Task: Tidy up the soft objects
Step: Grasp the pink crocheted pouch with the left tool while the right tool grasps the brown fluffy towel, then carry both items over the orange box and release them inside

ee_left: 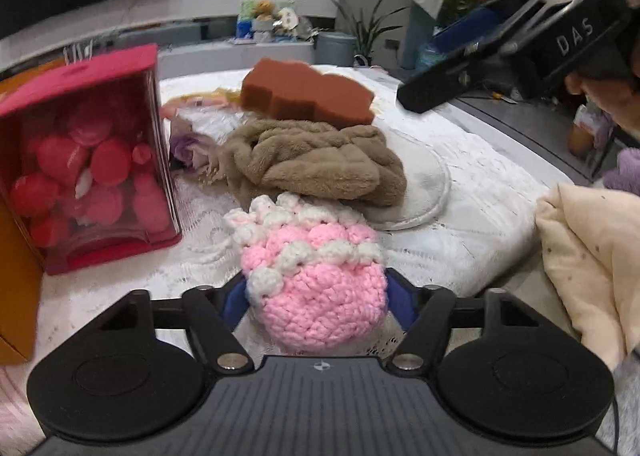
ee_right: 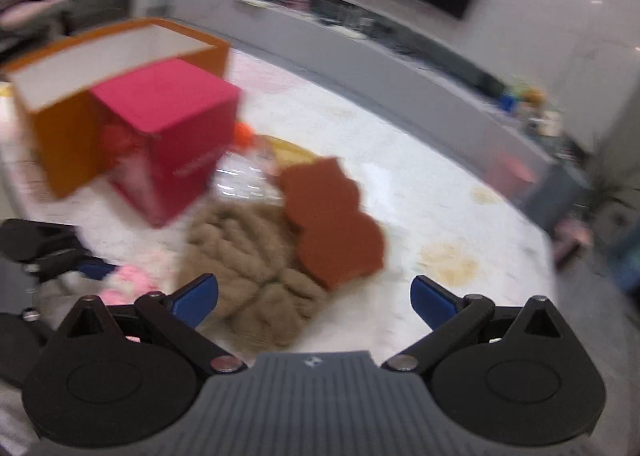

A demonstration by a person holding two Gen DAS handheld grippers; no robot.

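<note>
Two boxes (ee_right: 168, 136) (ee_right: 60, 136), one sponge (ee_left: 308, 96), one brown fleece (ee_left: 316, 160), one crocheted pouch (ee_left: 316, 280)

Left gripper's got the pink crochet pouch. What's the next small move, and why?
Probably lift the pink crochet pouch a little with the left gripper and carry it left toward the open orange box. The blue fingers are pressed on both sides of the pouch, so it looks held. The red box stands in between, so rise first. The right gripper hangs open over the brown fuzzy cloth.
</note>
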